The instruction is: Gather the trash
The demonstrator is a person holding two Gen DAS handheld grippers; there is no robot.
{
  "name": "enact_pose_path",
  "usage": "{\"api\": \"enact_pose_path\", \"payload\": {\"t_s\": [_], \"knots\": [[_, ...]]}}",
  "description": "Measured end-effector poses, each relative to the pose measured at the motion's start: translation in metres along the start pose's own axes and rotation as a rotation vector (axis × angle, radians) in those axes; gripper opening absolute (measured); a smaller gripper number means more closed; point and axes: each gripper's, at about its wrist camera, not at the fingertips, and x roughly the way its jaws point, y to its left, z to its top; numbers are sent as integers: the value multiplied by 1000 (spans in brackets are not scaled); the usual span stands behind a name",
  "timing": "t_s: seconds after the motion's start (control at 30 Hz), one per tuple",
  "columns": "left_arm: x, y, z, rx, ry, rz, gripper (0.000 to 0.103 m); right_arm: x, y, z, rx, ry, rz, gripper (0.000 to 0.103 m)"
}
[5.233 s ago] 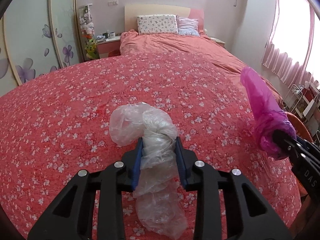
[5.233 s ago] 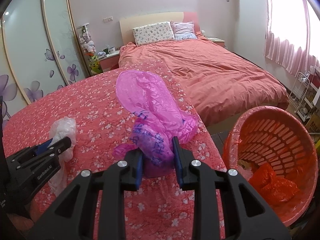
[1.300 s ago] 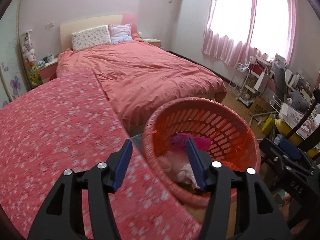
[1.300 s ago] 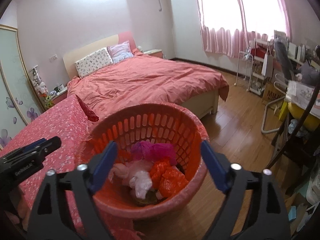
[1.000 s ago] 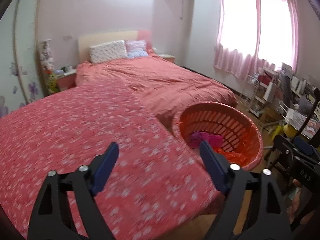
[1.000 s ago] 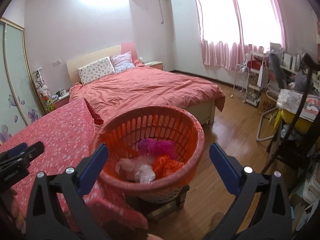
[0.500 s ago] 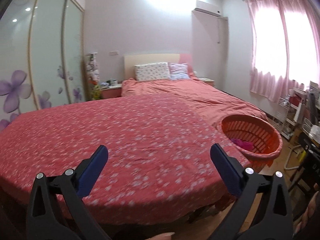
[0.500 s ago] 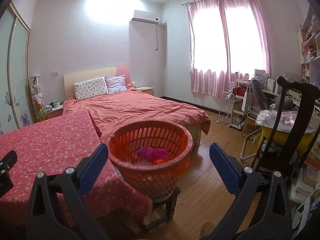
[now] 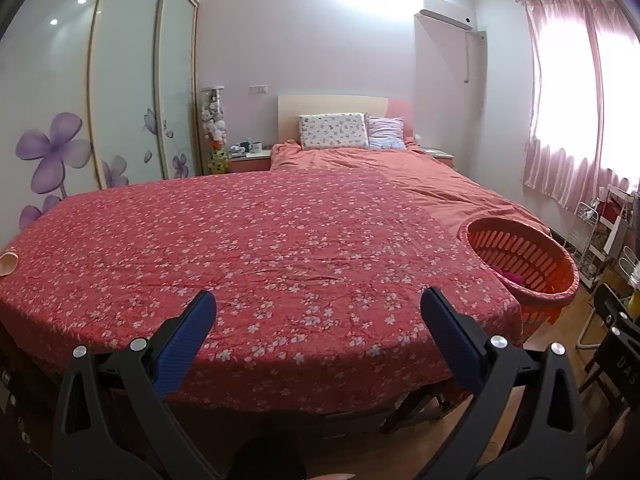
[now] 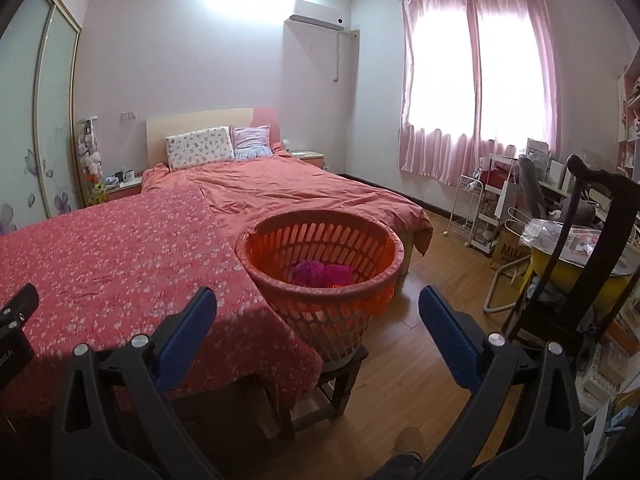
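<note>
Where both claws gape wide and empty, slatted orange plastic basket (image 10: 320,256), crumpled magenta bag (image 10: 322,274).

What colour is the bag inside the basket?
Magenta pink bag, in the orange basket; clearest in the right wrist view.

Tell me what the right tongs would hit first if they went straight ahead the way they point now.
Most likely the orange basket. It sits directly between the open fingers of the right tongs in the right wrist view, with the pink bag inside. Depth is unclear, but nothing shows in front of the basket's near rim.
</note>
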Motion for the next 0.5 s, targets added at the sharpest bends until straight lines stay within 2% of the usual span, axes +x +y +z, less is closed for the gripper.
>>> {"api": "enact_pose_path", "payload": {"t_s": [0.5], "knots": [[0,3,-8,-34,47,2,101,6,1,-6,-9,44,0,99]]}}
